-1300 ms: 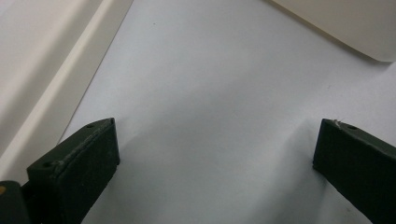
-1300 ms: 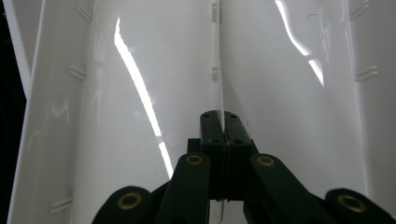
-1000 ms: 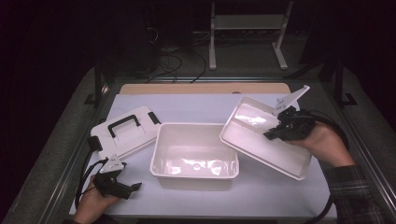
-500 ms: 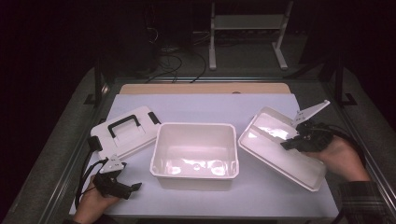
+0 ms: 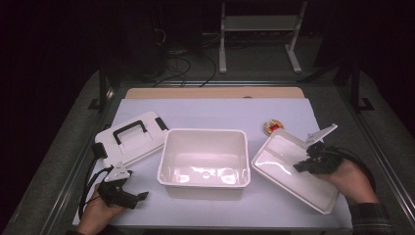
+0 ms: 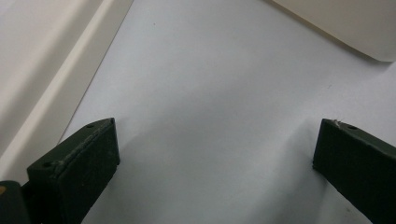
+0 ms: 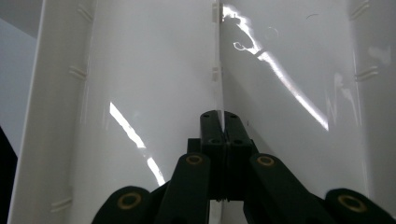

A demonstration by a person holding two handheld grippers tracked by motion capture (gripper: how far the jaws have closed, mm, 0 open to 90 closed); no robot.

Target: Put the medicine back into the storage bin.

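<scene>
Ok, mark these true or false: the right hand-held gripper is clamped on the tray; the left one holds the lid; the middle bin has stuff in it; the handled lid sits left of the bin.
1. Right hand-held gripper clamped on the tray: true.
2. Left hand-held gripper holds the lid: false, it is open over bare table.
3. The bin has contents: false, it looks empty.
4. Handled lid left of the bin: true.

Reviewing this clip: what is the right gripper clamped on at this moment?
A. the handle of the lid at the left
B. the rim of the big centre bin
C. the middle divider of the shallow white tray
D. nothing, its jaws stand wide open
C. The right gripper has its jaws pressed together on the thin centre rib of the white tray, right of the big bin.
</scene>
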